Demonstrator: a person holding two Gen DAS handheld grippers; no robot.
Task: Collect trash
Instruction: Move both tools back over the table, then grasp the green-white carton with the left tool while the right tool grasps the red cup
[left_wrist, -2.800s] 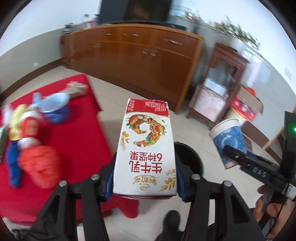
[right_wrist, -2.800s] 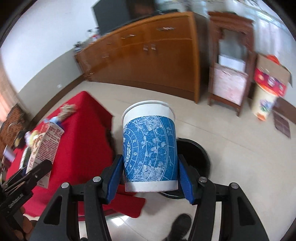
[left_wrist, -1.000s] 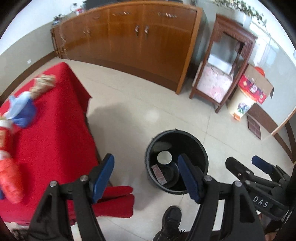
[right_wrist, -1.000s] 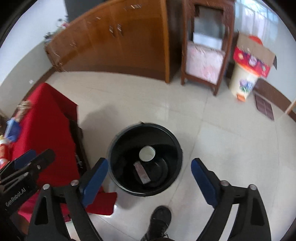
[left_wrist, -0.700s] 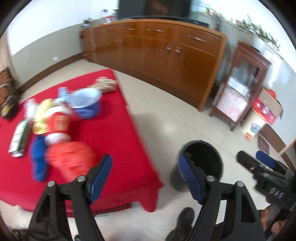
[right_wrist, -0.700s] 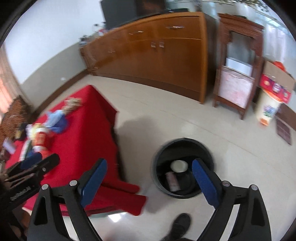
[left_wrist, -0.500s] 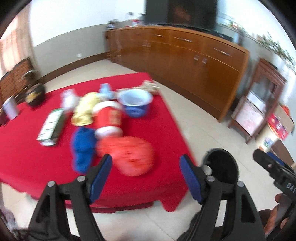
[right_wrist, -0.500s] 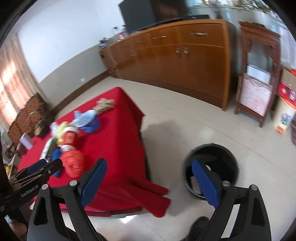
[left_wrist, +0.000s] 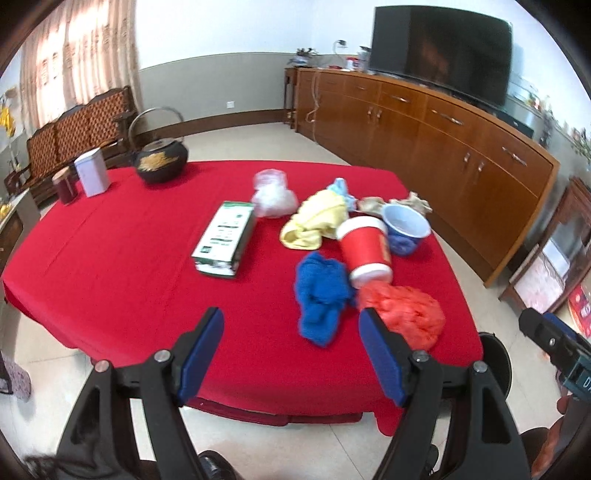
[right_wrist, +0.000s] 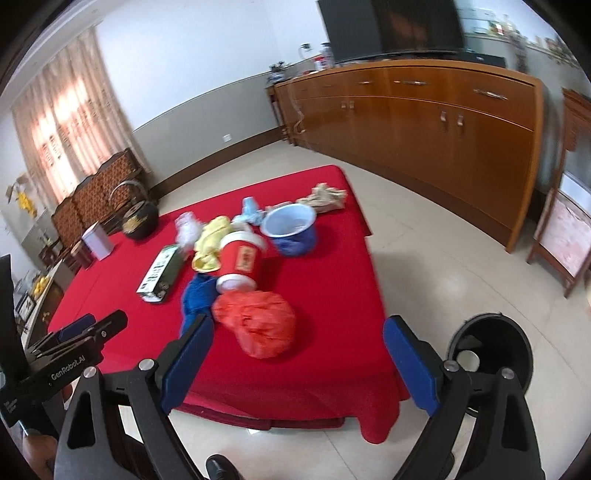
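Bright daylight fills both views, entering through the curtained window (left_wrist: 77, 62) at left, which is blown out to a pinkish glow. Soft, faint shadows under items on the counter (left_wrist: 122, 236). Pale sheen on the floor tiles (right_wrist: 454, 280) in the right wrist view. Strong fisheye bending; cabinet (left_wrist: 424, 122) lines curve, dark vignette at the corners. Slight motion blur on the red bag (right_wrist: 258, 321) and the room's edges. TV screen (left_wrist: 439, 51) shows dull reflections.
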